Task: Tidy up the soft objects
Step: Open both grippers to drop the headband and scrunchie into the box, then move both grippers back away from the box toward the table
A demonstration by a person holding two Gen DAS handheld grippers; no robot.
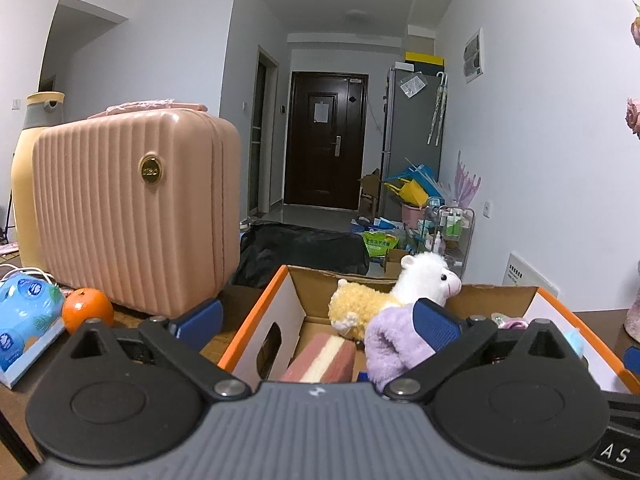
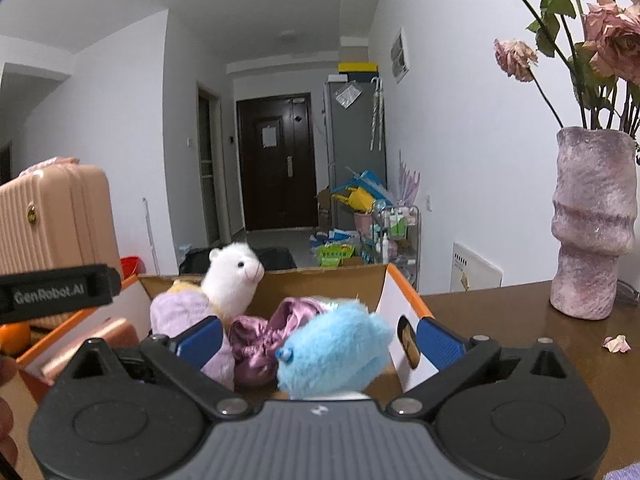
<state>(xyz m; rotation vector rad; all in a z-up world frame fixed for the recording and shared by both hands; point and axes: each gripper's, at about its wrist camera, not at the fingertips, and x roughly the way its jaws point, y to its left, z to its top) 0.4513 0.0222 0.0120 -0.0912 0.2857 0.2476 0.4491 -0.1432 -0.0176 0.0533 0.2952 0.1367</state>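
Note:
An orange-rimmed cardboard box (image 1: 256,312) stands on the brown table and holds soft things: a white and yellow alpaca plush (image 1: 420,280), a lilac fluffy cloth (image 1: 394,344) and a pink and cream striped sponge block (image 1: 320,360). My left gripper (image 1: 316,320) is open over the box's left part, its right finger against the lilac cloth. In the right wrist view the box (image 2: 404,296) also holds a shiny purple cloth (image 2: 260,340) and a blue fluffy plush (image 2: 336,348). My right gripper (image 2: 320,338) is open, with the blue plush between its fingers.
A pink ribbed suitcase (image 1: 136,216) stands left of the box, with an orange (image 1: 86,312) and a blue tissue pack (image 1: 26,320) in front. A mauve vase (image 2: 592,224) with dried roses stands on the right. A petal (image 2: 616,344) lies on the table.

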